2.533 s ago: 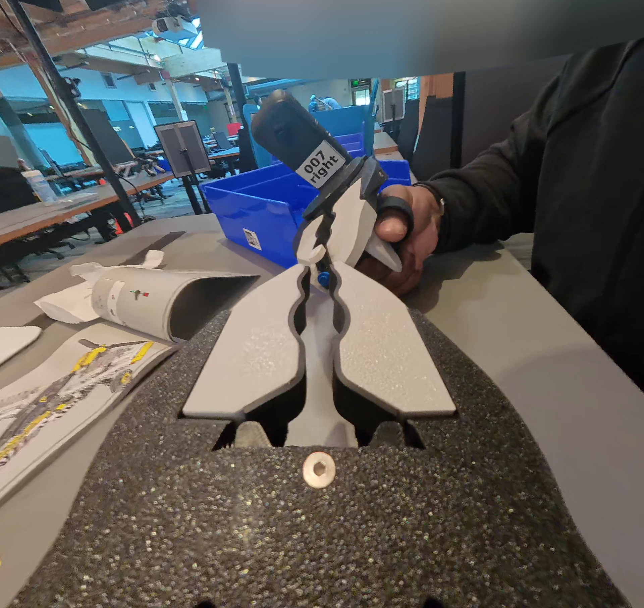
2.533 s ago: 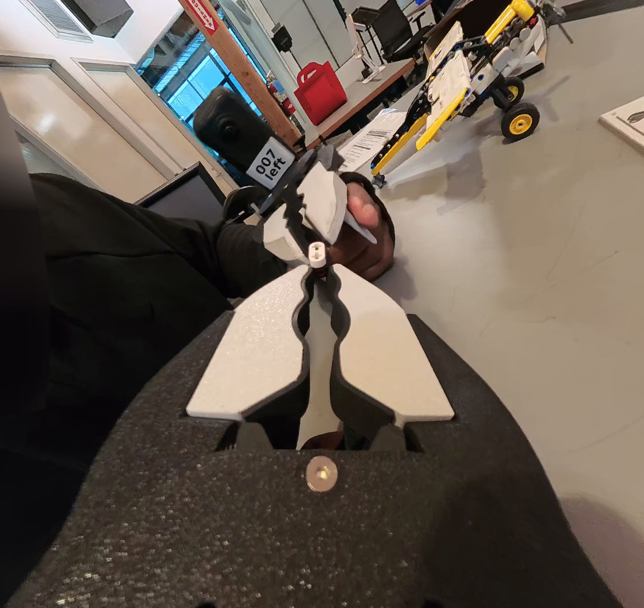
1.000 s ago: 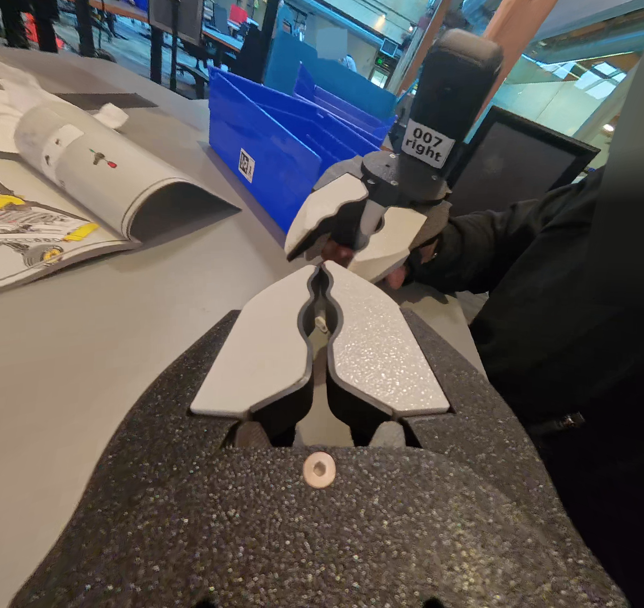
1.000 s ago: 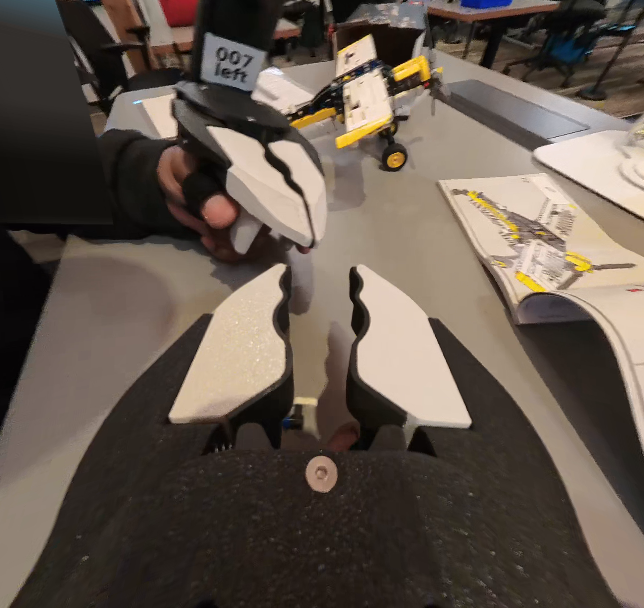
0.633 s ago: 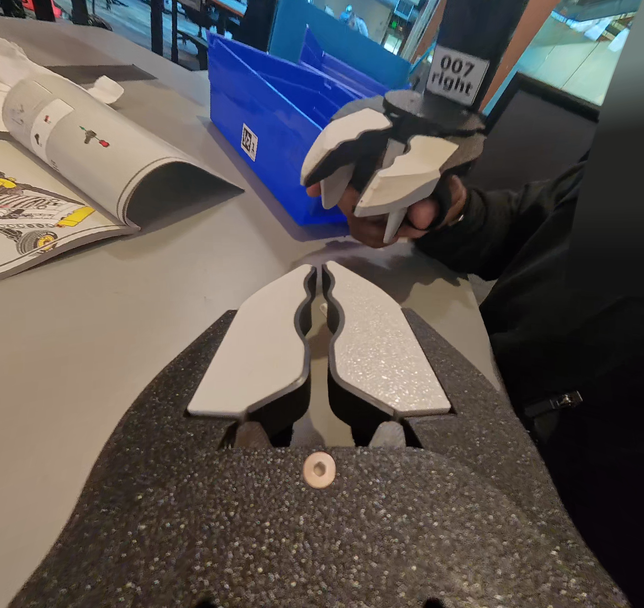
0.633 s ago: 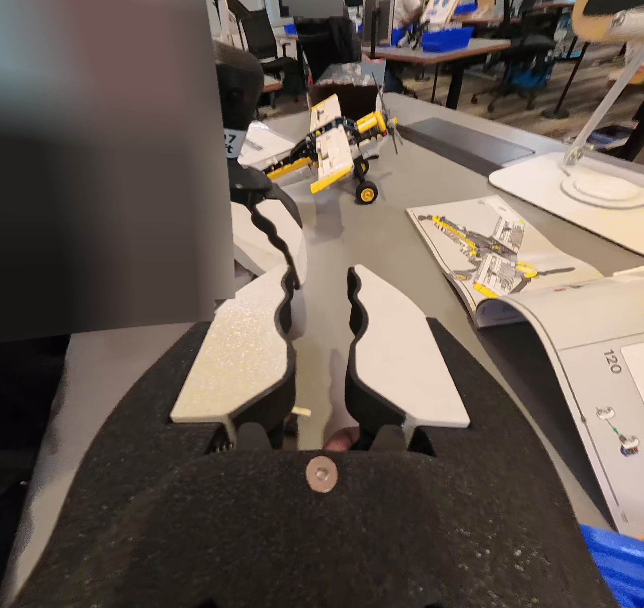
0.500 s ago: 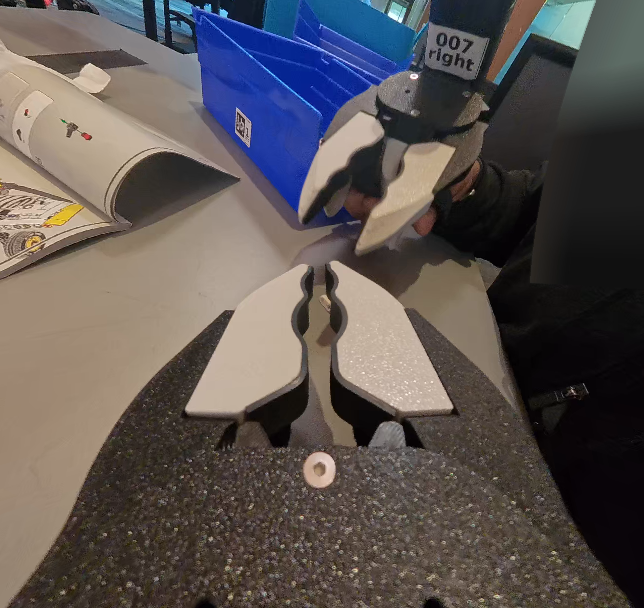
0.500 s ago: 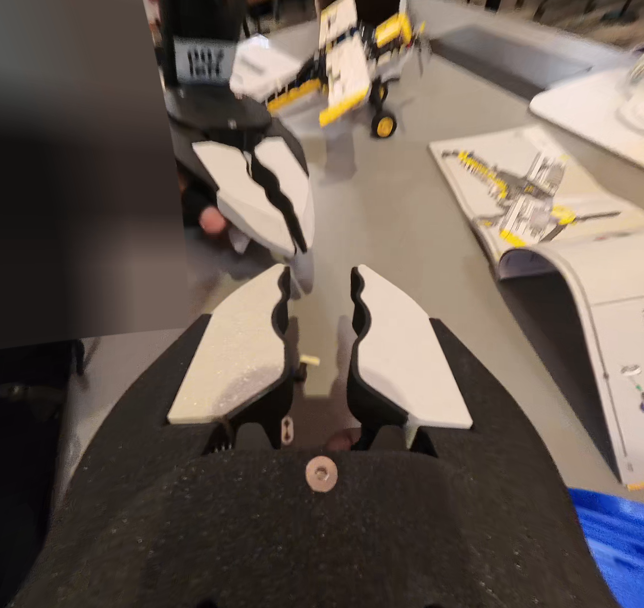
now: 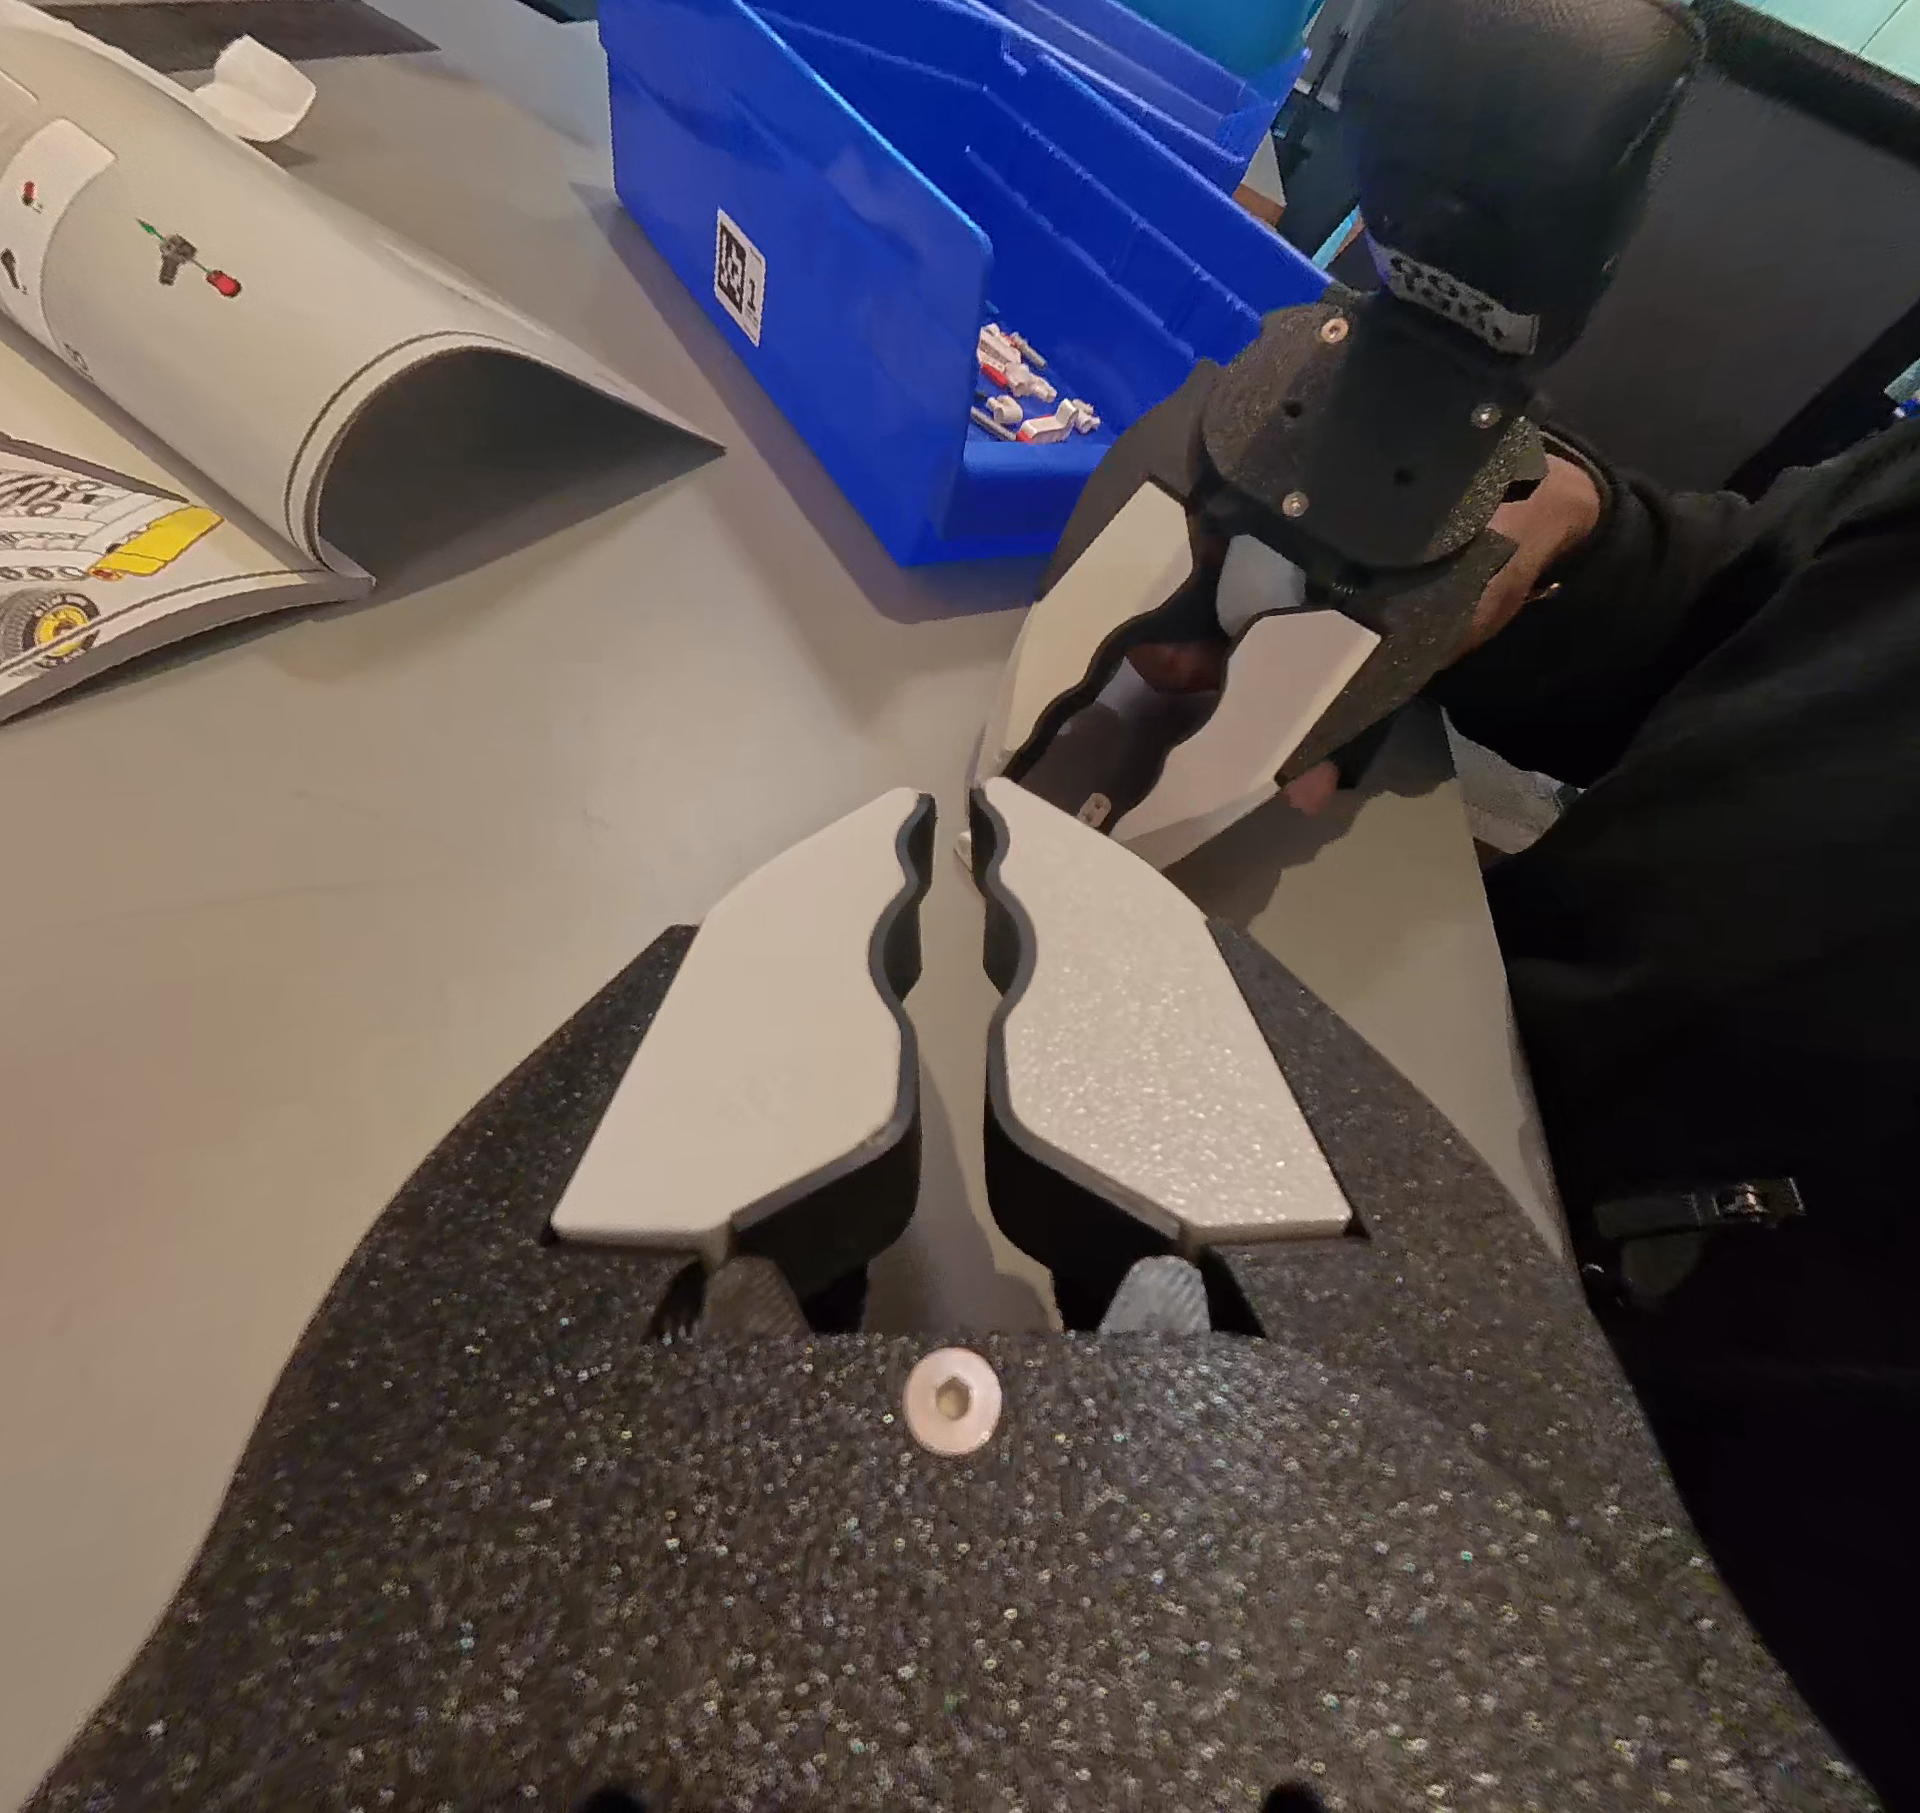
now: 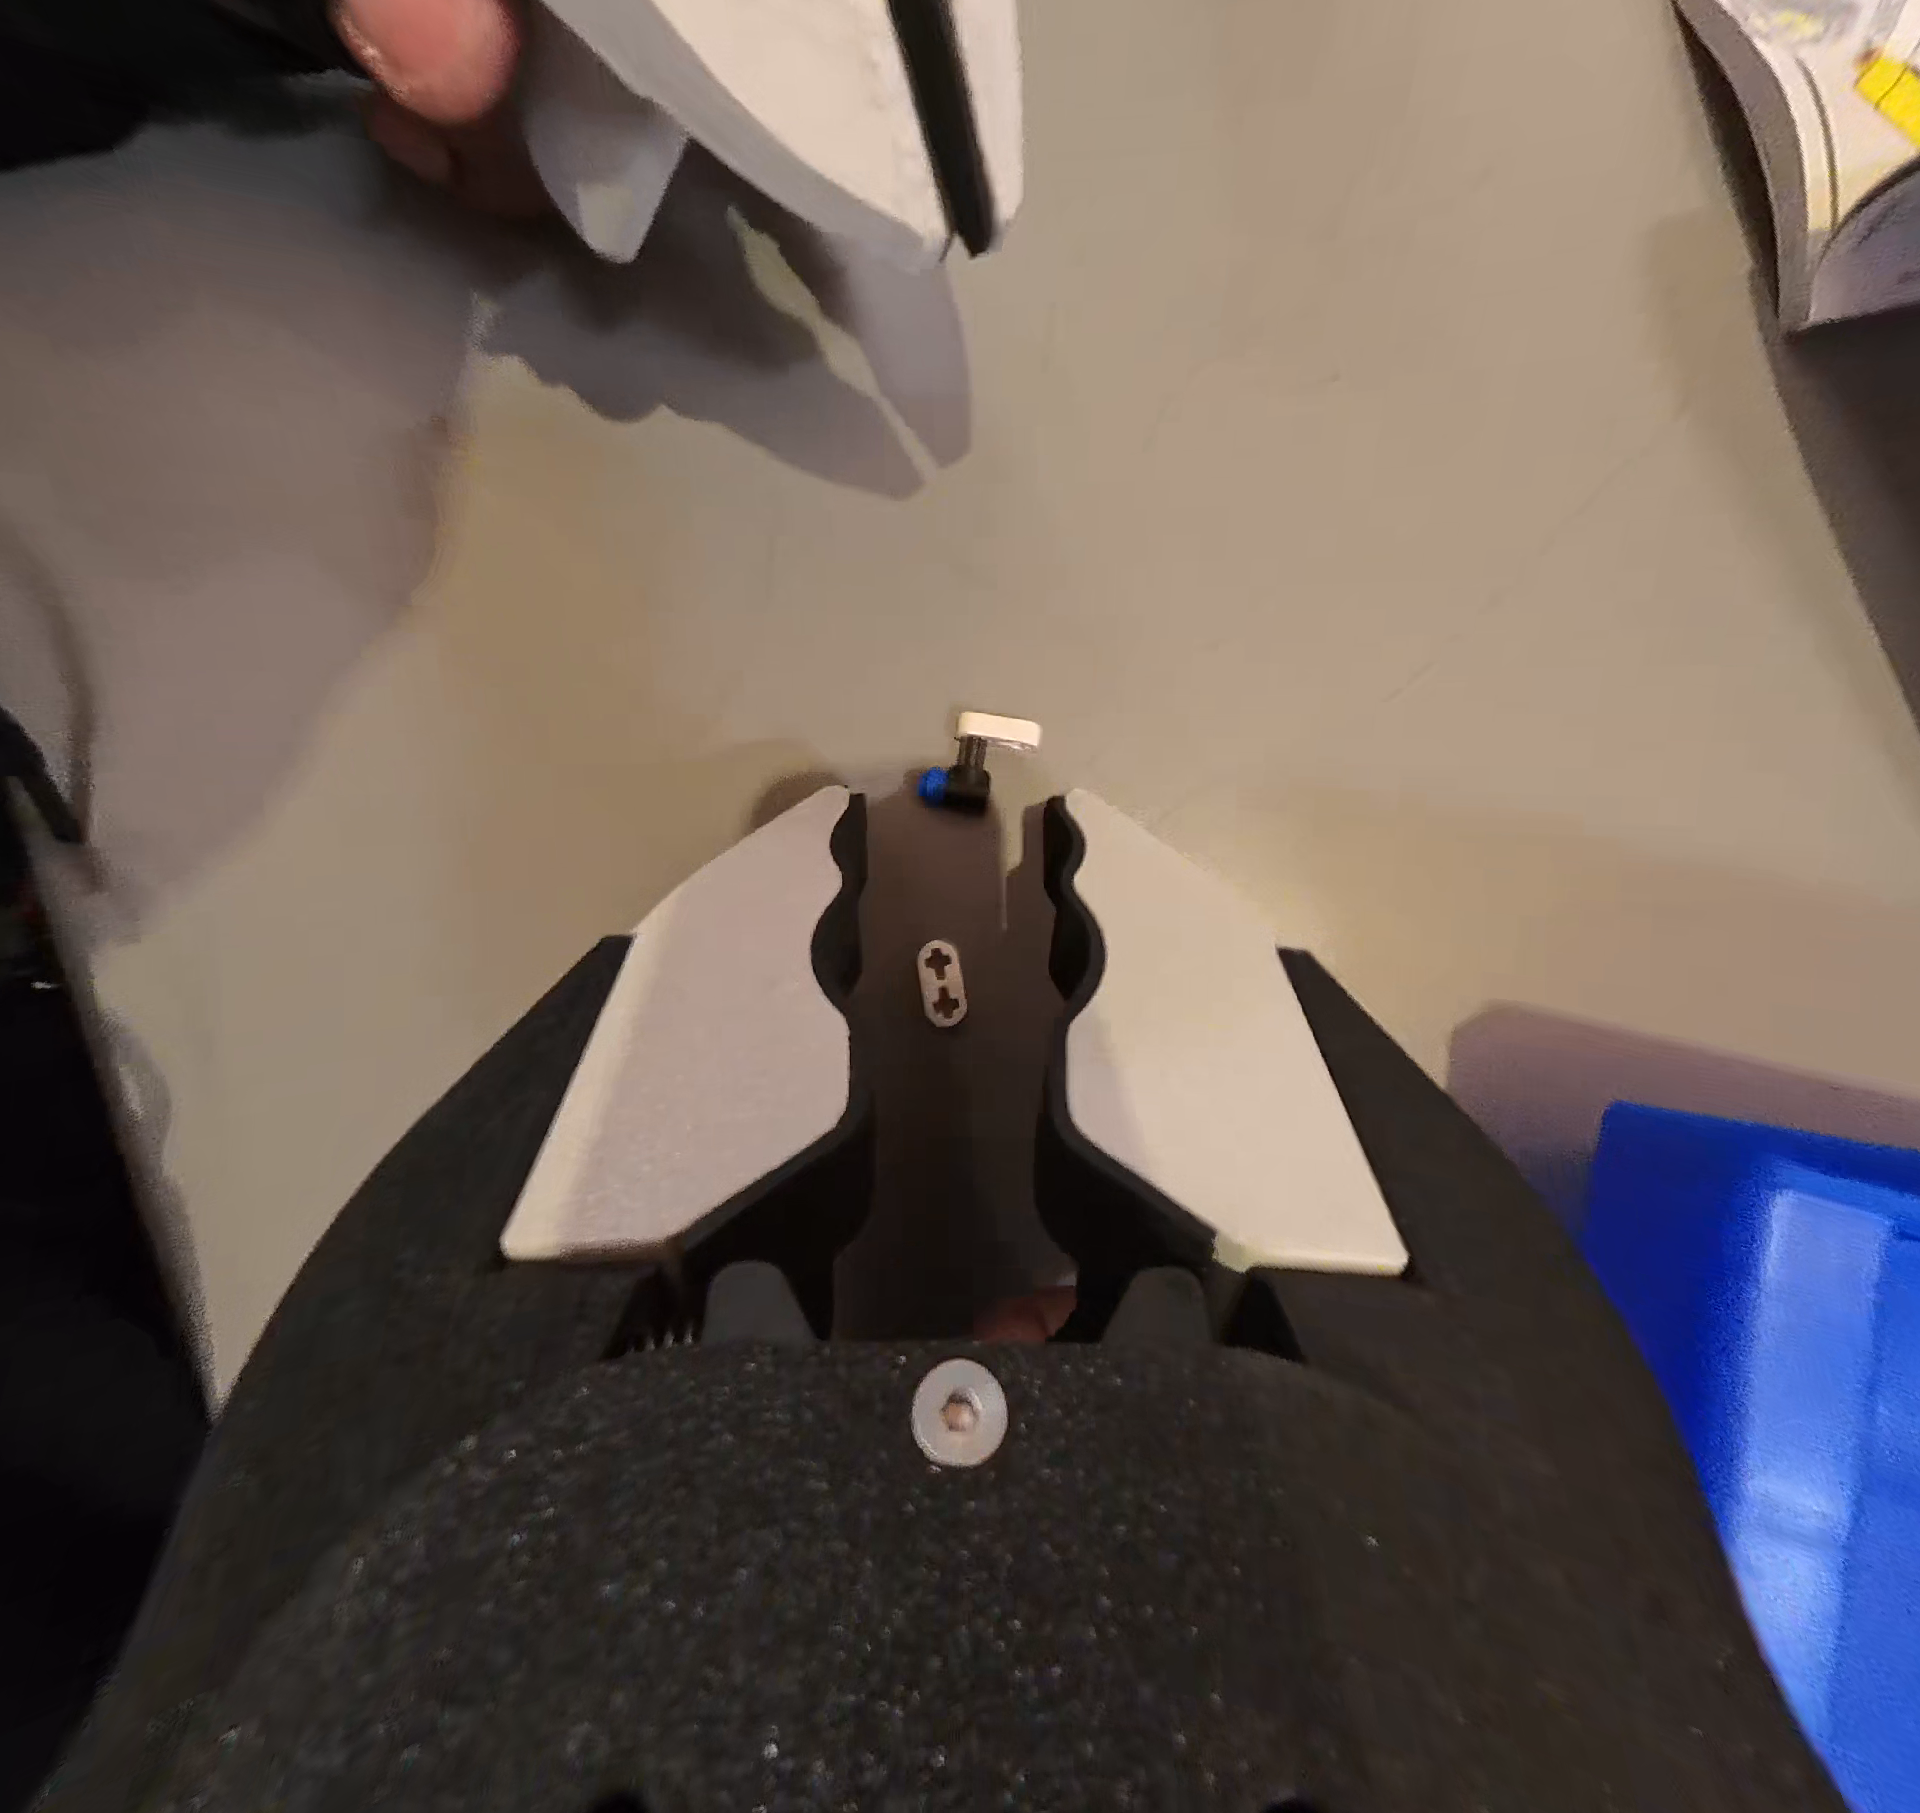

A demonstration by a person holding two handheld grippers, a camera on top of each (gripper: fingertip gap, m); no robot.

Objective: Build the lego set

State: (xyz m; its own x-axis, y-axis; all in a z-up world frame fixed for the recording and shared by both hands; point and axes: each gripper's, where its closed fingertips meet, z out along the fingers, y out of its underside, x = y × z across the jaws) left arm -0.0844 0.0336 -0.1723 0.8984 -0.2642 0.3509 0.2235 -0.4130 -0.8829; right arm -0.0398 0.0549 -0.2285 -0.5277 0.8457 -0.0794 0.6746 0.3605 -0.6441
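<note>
the right gripper (image 10: 948,799) hangs low over the grey table (image 10: 1351,516) with its jaws set wide and nothing between the pads — a small grey two-hole link (image 10: 942,994) lies on the tabletop between its fingers, and a little assembly (image 10: 982,755) (white plate, black pin, blue end) sits just past the tips. the left gripper (image 9: 951,813) holds its jaws narrow, a thin slit showing with nothing in it, its tips close to the right one, with the blue bin (image 9: 831,236) and open instruction booklet (image 9: 208,309) beyond.
</note>
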